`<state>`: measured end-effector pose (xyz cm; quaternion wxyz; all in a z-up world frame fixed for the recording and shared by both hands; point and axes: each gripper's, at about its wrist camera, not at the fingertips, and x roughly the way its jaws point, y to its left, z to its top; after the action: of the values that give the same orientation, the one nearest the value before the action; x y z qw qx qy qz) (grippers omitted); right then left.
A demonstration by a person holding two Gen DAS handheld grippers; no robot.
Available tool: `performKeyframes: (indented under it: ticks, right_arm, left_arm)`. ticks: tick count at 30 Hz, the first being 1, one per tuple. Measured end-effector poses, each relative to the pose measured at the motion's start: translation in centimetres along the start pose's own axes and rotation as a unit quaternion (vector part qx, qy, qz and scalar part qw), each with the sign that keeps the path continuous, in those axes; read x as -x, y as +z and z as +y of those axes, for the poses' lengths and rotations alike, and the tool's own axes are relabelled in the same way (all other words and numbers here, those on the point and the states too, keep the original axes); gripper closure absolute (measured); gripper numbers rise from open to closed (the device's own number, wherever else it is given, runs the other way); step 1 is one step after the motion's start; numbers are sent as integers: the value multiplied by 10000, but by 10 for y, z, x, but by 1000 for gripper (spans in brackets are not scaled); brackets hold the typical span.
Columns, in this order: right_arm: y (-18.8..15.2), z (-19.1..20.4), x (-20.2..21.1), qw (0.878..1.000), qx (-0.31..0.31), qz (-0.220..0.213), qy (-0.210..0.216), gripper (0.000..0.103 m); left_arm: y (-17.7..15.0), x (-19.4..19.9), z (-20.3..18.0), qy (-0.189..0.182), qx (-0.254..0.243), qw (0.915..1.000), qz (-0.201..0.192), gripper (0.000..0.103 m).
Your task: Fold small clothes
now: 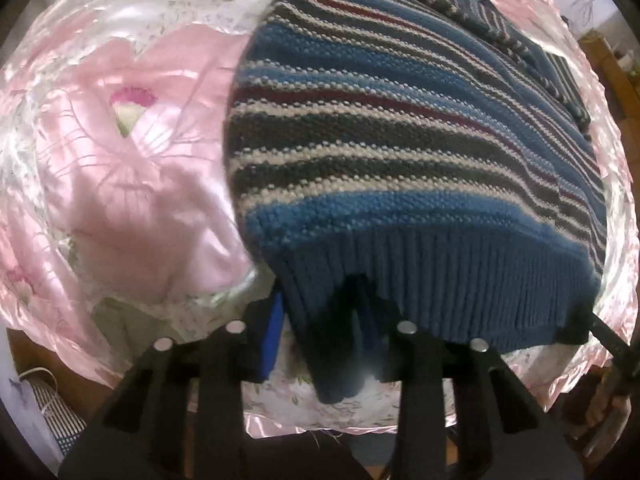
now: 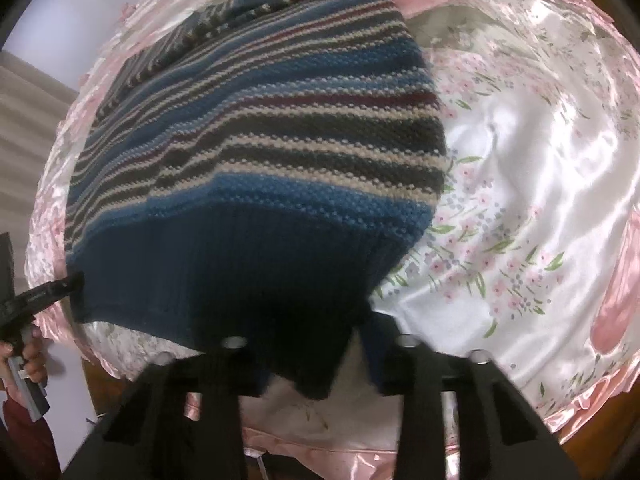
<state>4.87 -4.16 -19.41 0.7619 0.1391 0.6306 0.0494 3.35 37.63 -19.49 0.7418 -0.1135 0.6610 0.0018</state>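
- Left wrist view is filled on its right side by a striped knitted sweater (image 1: 400, 140), banded in blue, grey, white and dark red, with a ribbed blue hem (image 1: 460, 280).
- The sweater is seen spread over a shiny floral satin cloth (image 2: 520, 200), with its hem lifted off the cloth at the near edge.
- One corner of the hem is pinched by the left gripper (image 1: 320, 344), whose jaws are clenched on the knit.
- The other end of the hem is grasped by the right gripper (image 2: 316, 360), its jaws likewise closed on the dark ribbing.
- A pink garment (image 1: 140, 184) is seen lying on the cloth just beside the sweater.
- At the left edge of the right wrist view, a hand (image 2: 28, 356) is wrapped around a gripper handle.
- Dark wood (image 2: 600, 420) is visible beyond the cloth's pink frilled edge.
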Motion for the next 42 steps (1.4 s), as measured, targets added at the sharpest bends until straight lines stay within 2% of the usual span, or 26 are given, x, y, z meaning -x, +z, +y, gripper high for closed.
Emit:
performKeyframes:
  ticks: [1,2,5,11,16,21,25,33,42]
  right_arm:
    - [1,0,1,10000,-29,-5,47,87]
    - [1,-1,2,9999,-50,-11,95,90]
    - [3,-2,10,9997,-61,-67,238,92]
    - [9,-9,35,9971,-179,-263,697,93]
    - [33,-9,52,9922,-311,-407,1133,93]
    - [63,-10,57,9916,-360,-423,1164,93]
    - [91,-13,51,9899,-539,-370,1258,93]
    - [152,-22,16,9895,-785,-144,1205,93]
    - [184,-32,-24,9884,-924,192,1190,92]
  left_arm:
    - [-1,2,-1,1,13,10000,-8,80]
    - [-1,4,-1,30,29,10000,-33,84]
    - [0,12,2,-173,142,9997,-65,93]
    - [11,39,5,-339,163,9987,-343,94]
    - [27,56,7,-528,274,9970,-497,94]
    - [48,57,2,-532,350,9963,-584,94]
    - [72,52,-2,-552,393,9957,-632,94]
    - [123,26,-11,-348,457,9964,-620,93]
    - [153,-7,-8,-333,626,9966,-429,89]
